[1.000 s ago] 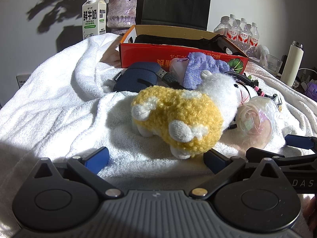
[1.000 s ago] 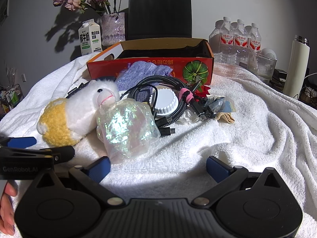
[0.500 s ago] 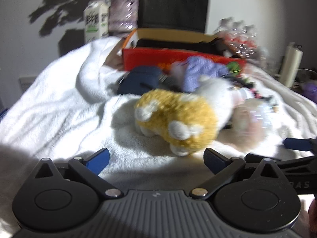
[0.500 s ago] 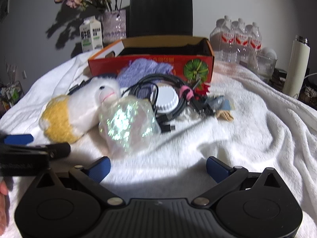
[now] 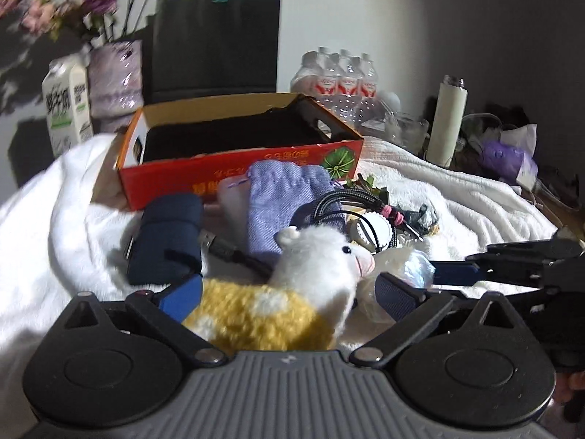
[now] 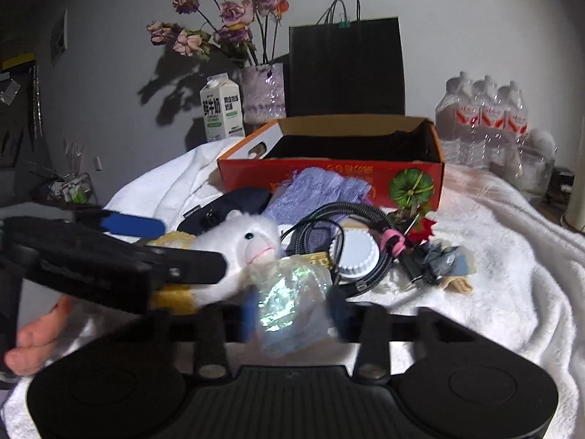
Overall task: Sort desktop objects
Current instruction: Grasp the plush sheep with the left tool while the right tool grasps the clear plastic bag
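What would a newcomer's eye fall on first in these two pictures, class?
Likely the yellow-and-white plush sheep in the foreground, lying between the left gripper's fingers. Beside its nose, the right gripper closes around an iridescent plastic bundle. Behind them sits the open red cardboard box on the white towel.

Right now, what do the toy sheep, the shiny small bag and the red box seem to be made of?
The toy sheep: soft plush, with curly yellow pile on the body and a white fluffy head. The shiny small bag: thin clear plastic film, probably iridescent, since it is crinkled and shows green-pink glints. The red box: cardboard, glossy red print outside, plain brown on the inner flaps.
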`<state>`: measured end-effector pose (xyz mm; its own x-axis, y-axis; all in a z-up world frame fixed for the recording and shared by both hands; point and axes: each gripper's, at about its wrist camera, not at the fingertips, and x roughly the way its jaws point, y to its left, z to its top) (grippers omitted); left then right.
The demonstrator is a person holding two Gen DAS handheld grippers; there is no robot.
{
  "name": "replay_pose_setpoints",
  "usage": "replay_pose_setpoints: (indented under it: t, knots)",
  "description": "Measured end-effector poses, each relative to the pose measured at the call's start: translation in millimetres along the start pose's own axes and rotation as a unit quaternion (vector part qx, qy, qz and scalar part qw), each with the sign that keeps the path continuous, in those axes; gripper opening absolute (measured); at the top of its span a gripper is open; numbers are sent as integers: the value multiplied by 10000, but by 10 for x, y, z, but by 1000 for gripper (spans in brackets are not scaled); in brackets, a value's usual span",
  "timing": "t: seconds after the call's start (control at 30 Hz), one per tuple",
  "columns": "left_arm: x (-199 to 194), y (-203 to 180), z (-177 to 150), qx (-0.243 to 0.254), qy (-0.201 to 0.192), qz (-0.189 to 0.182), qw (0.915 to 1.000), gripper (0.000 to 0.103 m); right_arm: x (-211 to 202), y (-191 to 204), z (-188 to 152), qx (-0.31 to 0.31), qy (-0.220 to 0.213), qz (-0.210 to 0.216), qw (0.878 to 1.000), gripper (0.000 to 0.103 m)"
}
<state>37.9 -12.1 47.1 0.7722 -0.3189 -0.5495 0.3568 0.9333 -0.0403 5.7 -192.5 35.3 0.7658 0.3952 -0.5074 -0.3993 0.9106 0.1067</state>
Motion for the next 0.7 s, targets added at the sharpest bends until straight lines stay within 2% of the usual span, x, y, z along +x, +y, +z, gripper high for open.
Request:
replay_pose_setpoints:
  t: [0.07,0.13,0.2,0.3,0.37,0.4,0.43,0.47,0.5,0.6,0.7]
  knots:
    - [-31,-26,5,71,3,-166,9998,102,-143,-19,-20,-39,-129,-132,9998,31]
    - [-76,-131,-30,357,-37,-115,9993,102,-313,-86,-39,55,-261,-263,9993,31]
    - [-101,-303,-87,841,-115,213,9962,102,-441,-167,-49,196,-300,-390,9986,31]
    - [38,-565,-158,1727,-7,597,9832,101,-527,-224,-93,285,-300,-442,9982,31]
    - [211,-617,-162,1892,125,941,9773,91,-516,-217,-115,301,-251,-424,9983,31]
    - [283,-594,-147,1761,204,1016,9789,72,-518,-201,-131,298,-250,-417,9984,31]
    - [333,-559,-128,1623,308,1101,9801,60,-527,-182,-147,282,-259,-400,9985,31]
    - [335,-539,-110,1531,334,1176,9806,58,-542,-160,-158,258,-273,-375,9986,31]
    - [265,-517,-89,1384,277,1152,9833,47,-563,-136,-167,239,-294,-351,9987,31]
    - [-134,-419,50,683,2,1033,9923,45,-649,-106,-185,192,-350,-303,9987,31]
    - [-678,-213,167,-275,-499,522,9970,45,-701,-99,-172,240,-392,-263,9986,31]
